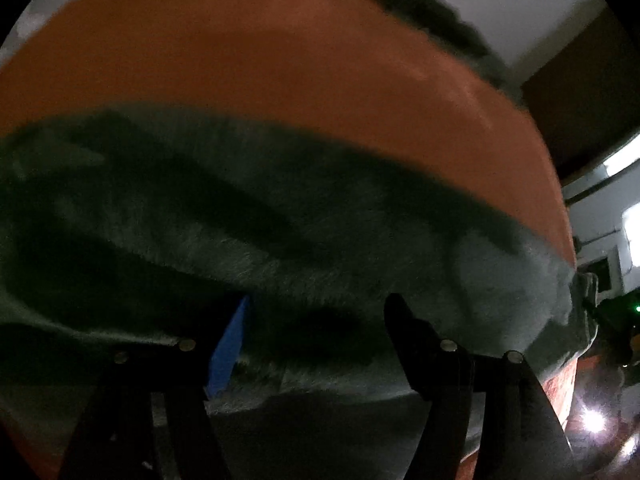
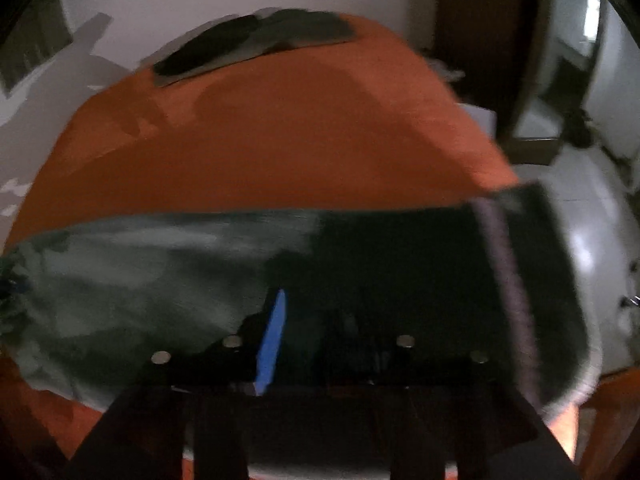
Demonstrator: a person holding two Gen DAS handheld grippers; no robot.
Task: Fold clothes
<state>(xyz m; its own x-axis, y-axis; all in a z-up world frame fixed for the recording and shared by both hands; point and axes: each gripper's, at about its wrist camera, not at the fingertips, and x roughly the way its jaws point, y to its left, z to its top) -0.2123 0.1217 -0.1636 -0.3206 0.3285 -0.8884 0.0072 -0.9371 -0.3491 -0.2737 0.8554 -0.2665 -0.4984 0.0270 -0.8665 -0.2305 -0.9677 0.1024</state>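
- Two claws, left claw [image 1: 316, 340] and right claw [image 2: 320, 344], low at the near edge of a dark green garment [image 1: 280, 208] on the orange bed [image 1: 248, 60].
- Left jaws apart, cloth between; grip unclear. Right jaw gap too dark to tell.
- Garment spread and wrinkled, no finished fold visible; folded pieces [image 2: 248, 46] lie at the far edge.

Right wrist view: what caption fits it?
Right gripper over a dark green garment on an orange bedsheet.

Dim room. Orange cloth-covered bed [image 2: 280, 140] fills middle. Plain white wall [image 2: 200, 0] behind it. Dark brown wooden door [image 2: 480, 40] at right, pale glossy floor [image 2: 580, 220] beside bed. Bright window [image 1: 632, 220] at far right.
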